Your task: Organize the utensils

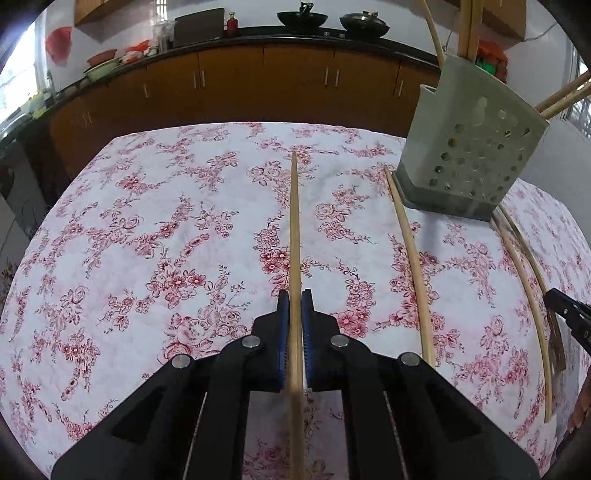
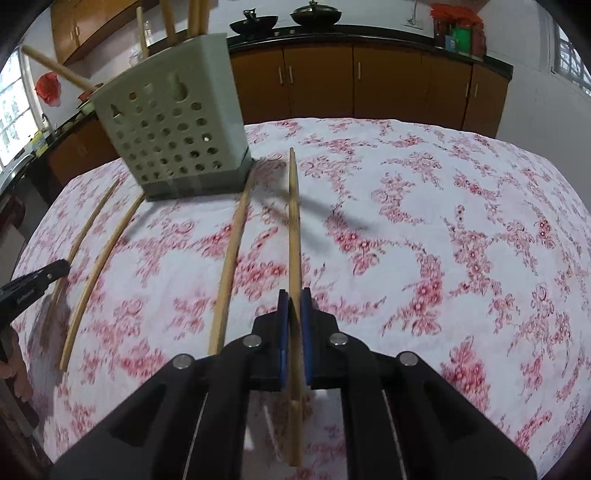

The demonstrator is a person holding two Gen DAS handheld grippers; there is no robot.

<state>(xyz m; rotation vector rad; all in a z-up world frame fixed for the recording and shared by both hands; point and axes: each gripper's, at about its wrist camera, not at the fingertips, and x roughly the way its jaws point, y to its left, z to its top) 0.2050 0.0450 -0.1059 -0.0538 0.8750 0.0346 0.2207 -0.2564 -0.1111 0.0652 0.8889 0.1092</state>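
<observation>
While both wrist views are looking across the floral desk [image 1: 147,221], each set of tongs is clamping its own chopstick. Left tongs [image 1: 294,306] are sitting at lower centre of the left wrist view, blue pads [image 1: 282,332] pinched nearly together on a wooden chopstick [image 1: 294,221] that is running straight up the frame, tip pointing toward the far desk edge. Right tongs [image 2: 294,306] are doing the same at lower centre of the right wrist view, closed down on a second chopstick [image 2: 293,221], which is also pointing up the frame; cannot tell whether either tip is touching the cloth.

Grey perforated utensil holder [image 1: 469,147] is standing on the desk at upper right of the left view, upper left of the right view [image 2: 173,133], with several wooden sticks [image 1: 467,29] poking out of its top.

Loose chopsticks are lying flat on the cloth: one [image 1: 410,266] right of centre in the left view, its far end just beside the holder base, and two more [image 1: 528,295] curving along the right edge. Right view is showing one [image 2: 231,266] just left of the held stick and two [image 2: 96,266] at the left side.

Right tongs are showing as a black tip at the right edge of the left view; left tongs likewise at the left edge of the right view [image 2: 33,284]. Right view is motion-blurred.
</observation>
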